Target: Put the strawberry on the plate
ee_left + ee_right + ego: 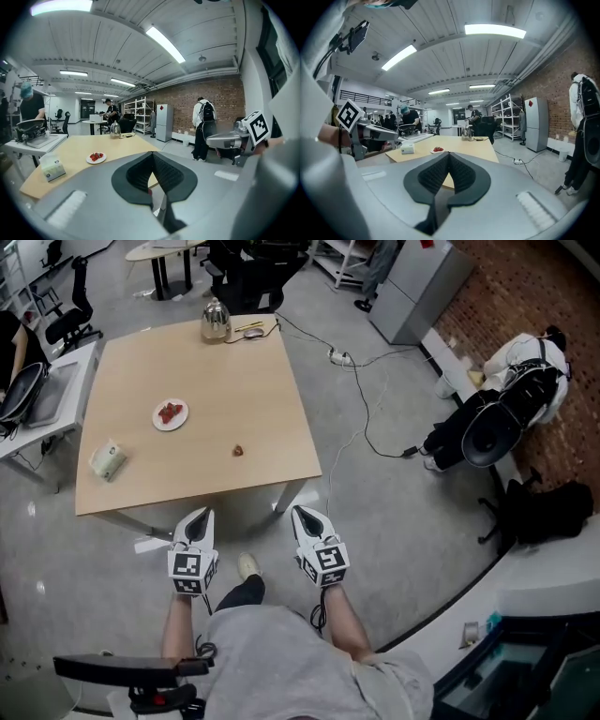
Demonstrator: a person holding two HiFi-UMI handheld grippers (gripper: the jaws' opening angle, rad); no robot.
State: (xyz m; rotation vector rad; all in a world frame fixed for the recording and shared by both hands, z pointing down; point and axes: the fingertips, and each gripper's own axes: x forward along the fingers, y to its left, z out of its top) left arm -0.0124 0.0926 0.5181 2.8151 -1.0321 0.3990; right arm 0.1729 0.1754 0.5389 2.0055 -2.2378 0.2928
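A single strawberry [238,450] lies on the wooden table [262,399], near its front right part. The white plate [170,414] with red strawberries on it sits to the strawberry's left, and shows too as the plate [96,157] and the plate [437,150]. My left gripper [200,515] and right gripper [302,513] hang side by side just short of the table's near edge, above the floor. Both are shut with nothing between the jaws, as the left gripper [152,154] and right gripper [449,154] views show. Neither touches anything.
A tissue box [107,459] lies at the table's front left, a metal kettle [215,322] at its far edge. Cables [361,409] run over the floor to the right. A second desk [47,399] stands left, and people stand in the background.
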